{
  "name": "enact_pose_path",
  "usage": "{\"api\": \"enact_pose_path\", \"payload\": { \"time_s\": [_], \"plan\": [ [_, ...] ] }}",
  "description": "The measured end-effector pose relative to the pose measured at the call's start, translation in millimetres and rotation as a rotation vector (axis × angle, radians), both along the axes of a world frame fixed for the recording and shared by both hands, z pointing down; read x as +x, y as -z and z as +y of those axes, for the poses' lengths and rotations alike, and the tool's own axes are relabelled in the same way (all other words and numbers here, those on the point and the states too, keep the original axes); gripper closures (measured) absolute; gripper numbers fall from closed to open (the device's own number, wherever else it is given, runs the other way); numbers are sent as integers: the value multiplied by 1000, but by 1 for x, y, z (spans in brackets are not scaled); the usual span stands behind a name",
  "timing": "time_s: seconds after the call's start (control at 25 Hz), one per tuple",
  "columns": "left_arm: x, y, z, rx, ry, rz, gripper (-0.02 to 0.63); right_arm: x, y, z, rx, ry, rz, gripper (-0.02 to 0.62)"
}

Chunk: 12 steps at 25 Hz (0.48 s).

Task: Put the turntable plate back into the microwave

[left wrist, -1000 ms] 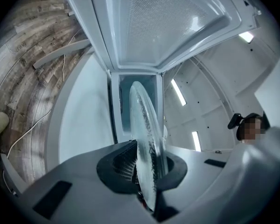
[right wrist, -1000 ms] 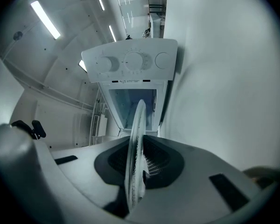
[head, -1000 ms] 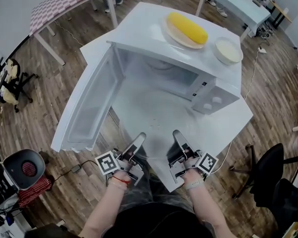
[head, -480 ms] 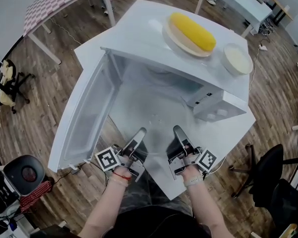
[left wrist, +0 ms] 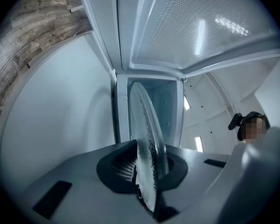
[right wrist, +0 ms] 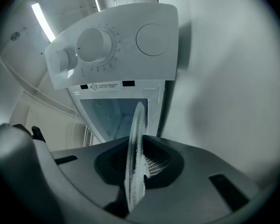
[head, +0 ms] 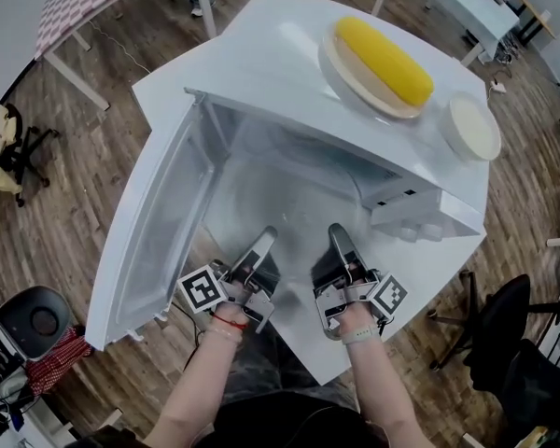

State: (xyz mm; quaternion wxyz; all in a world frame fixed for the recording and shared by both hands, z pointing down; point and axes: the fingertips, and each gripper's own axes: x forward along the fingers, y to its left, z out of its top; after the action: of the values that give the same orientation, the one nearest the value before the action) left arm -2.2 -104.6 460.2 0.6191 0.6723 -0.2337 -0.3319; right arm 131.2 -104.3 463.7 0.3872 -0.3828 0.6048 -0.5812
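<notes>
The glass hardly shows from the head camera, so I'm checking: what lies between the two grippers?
The turntable plate spans between them; the left gripper and right gripper each clamp its rim, shown edge-on in their own views.

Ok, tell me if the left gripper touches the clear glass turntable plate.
Touching. Left gripper view shows the left gripper clamped on the glass plate at its rim.

The microwave (head: pixel 280 82) is looked down on steeply from overhead in the head view, filling the frame's centre. In both gripper views its open front is faced from close by, with the plate (left wrist: pixel 147 157) shared edge-on at lower centre.
</notes>
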Motion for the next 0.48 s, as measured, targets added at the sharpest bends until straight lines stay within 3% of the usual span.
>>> {"api": "enact_pose_path", "payload": {
  "time_s": [0.48],
  "plan": [
    [0,-4,-34,-54,26,37,569,0,-6,-33,-1,-62,-23,552]
  ]
}}
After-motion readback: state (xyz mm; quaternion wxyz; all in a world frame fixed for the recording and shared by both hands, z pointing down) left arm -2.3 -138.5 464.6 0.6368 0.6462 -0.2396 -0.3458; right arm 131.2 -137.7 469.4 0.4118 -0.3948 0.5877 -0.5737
